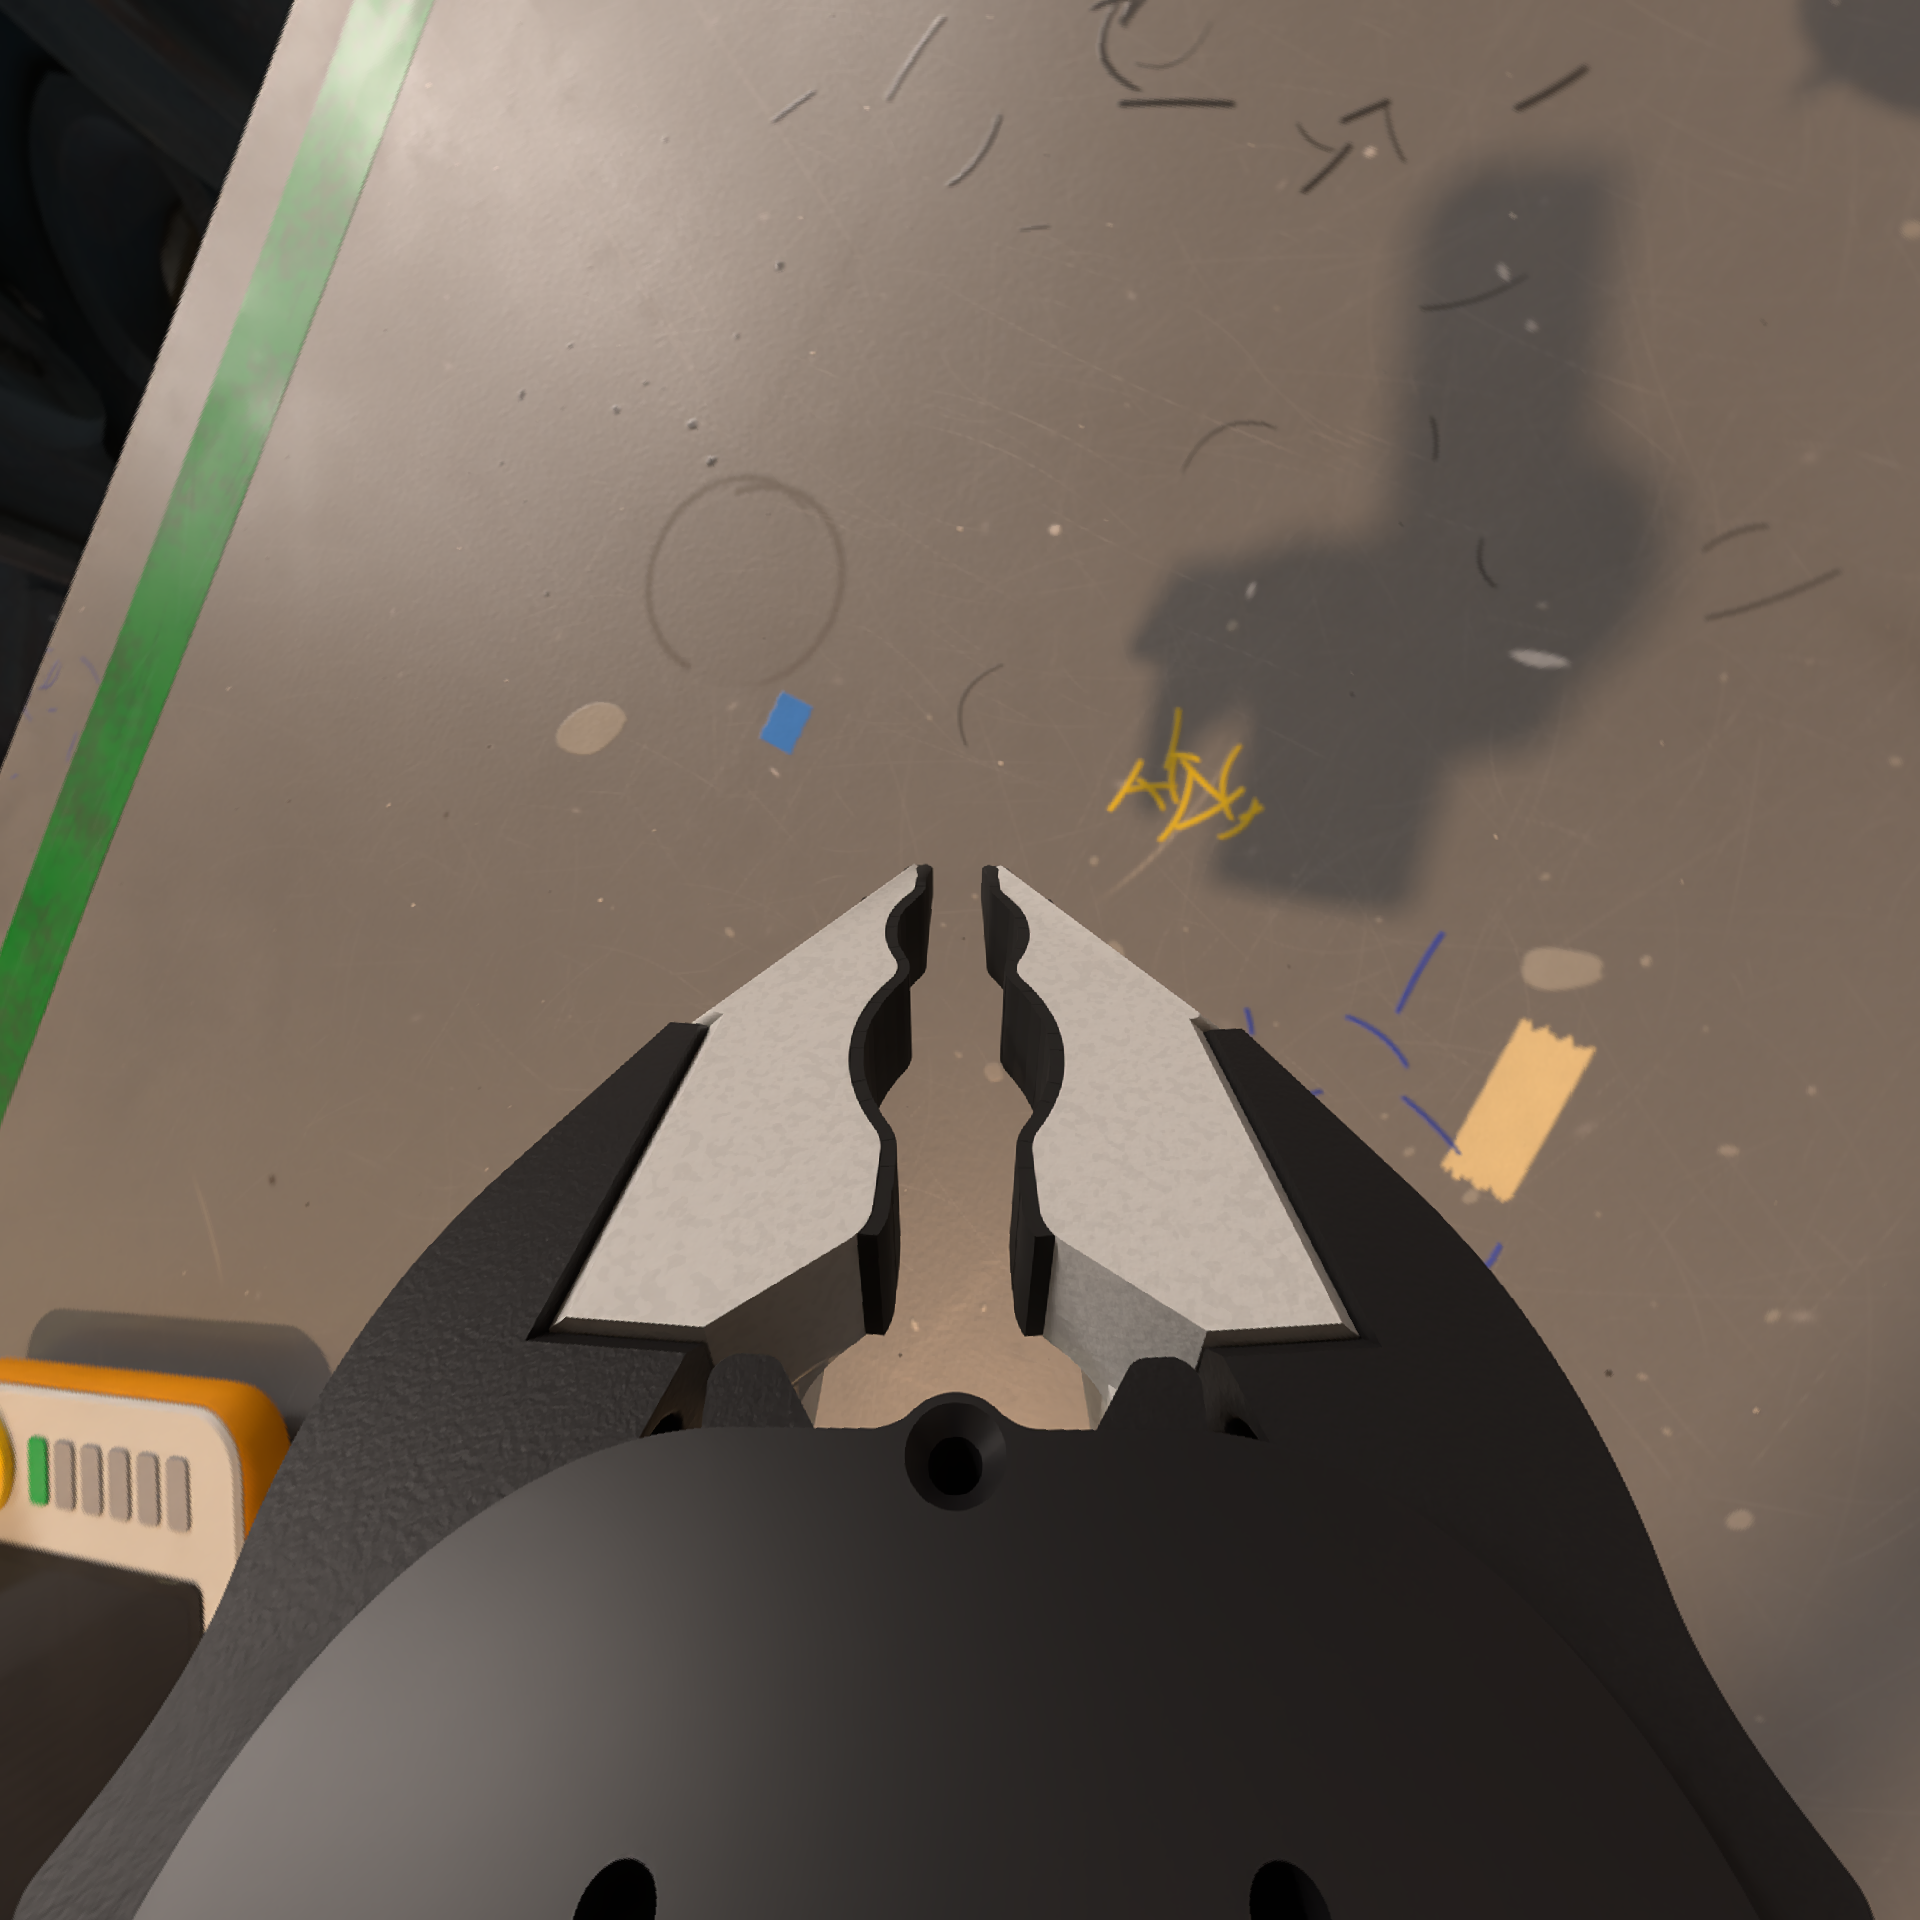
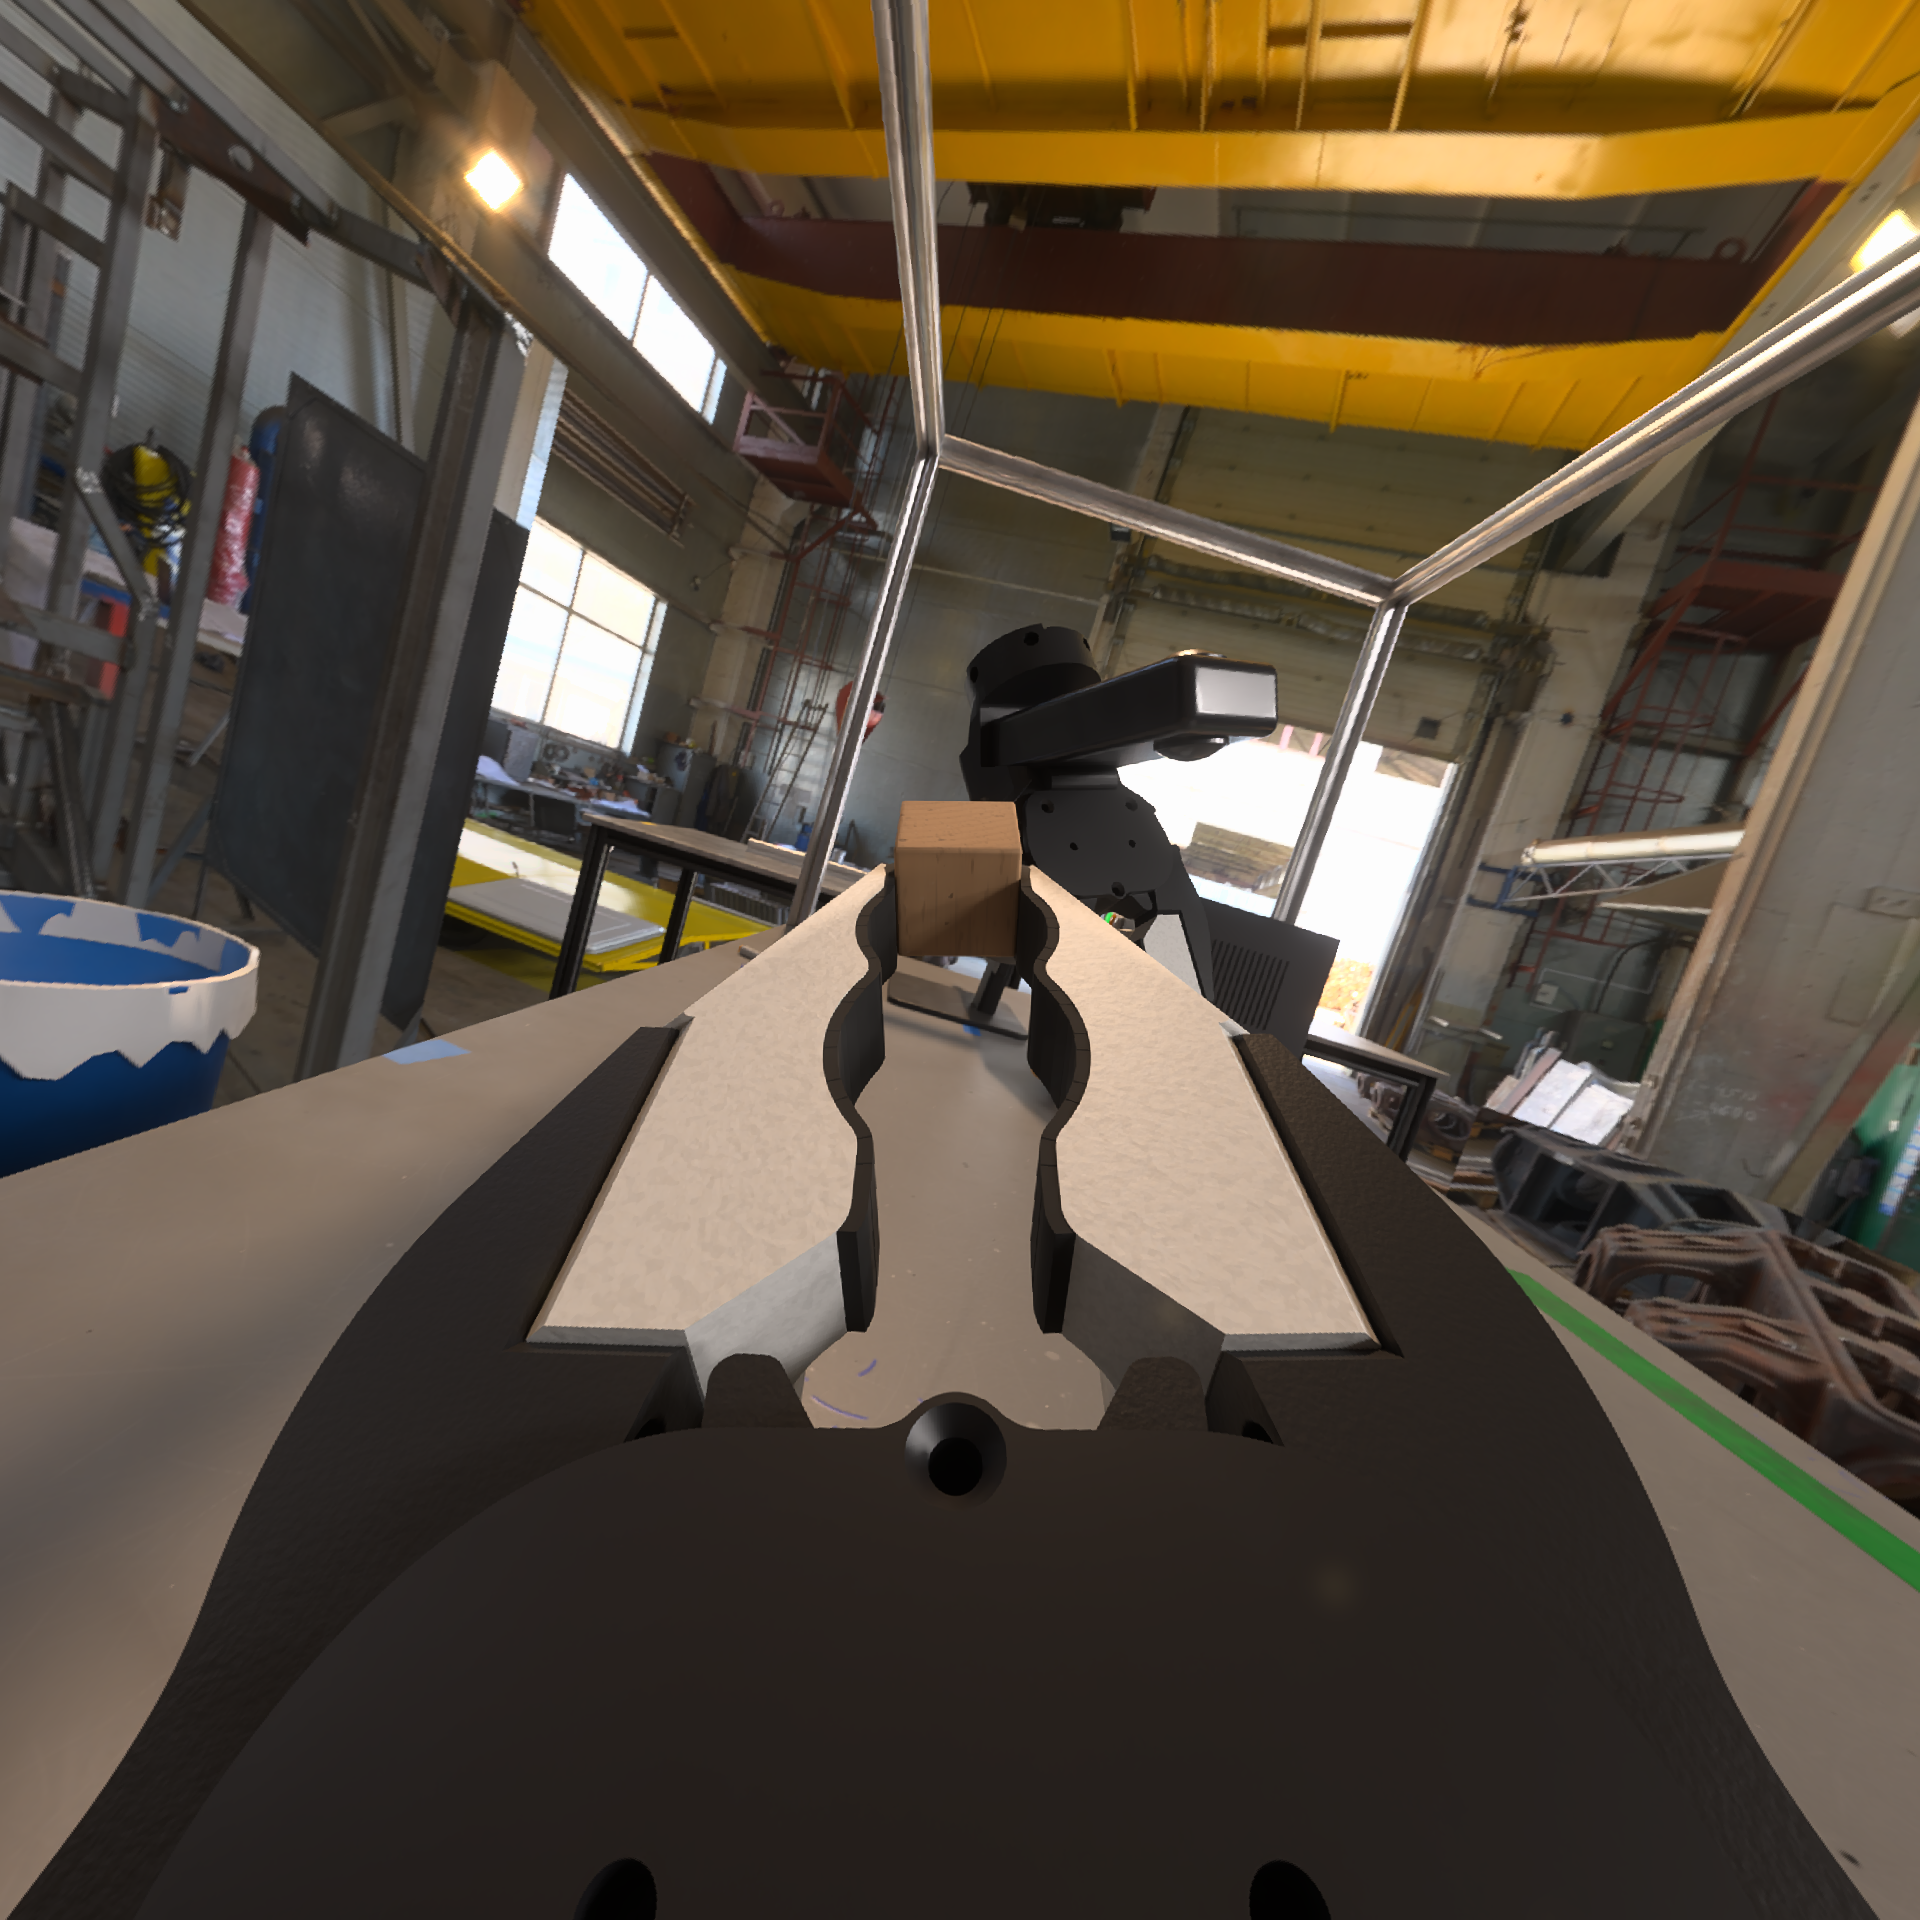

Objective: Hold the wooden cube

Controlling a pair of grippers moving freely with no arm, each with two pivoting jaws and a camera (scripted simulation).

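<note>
My right gripper (image 2: 956, 881) is shut on the wooden cube (image 2: 956, 904), a small light-brown block pinched between its fingertips and held above the grey table (image 2: 312, 1195). My left gripper (image 1: 956, 873) points down at the table (image 1: 1039, 416), its jaws nearly together with nothing between them. The cube does not show in the left wrist view. In the right wrist view the left gripper (image 2: 1091, 810) shows as a black body just behind the cube, apart from it.
An orange and cream device (image 1: 125, 1455) sits at the lower left. A green stripe (image 1: 208, 468) runs along the table edge, and also shows in the right wrist view (image 2: 1714, 1455). A blue barrel (image 2: 104, 1018) stands off the table. A metal frame (image 2: 914, 312) rises above.
</note>
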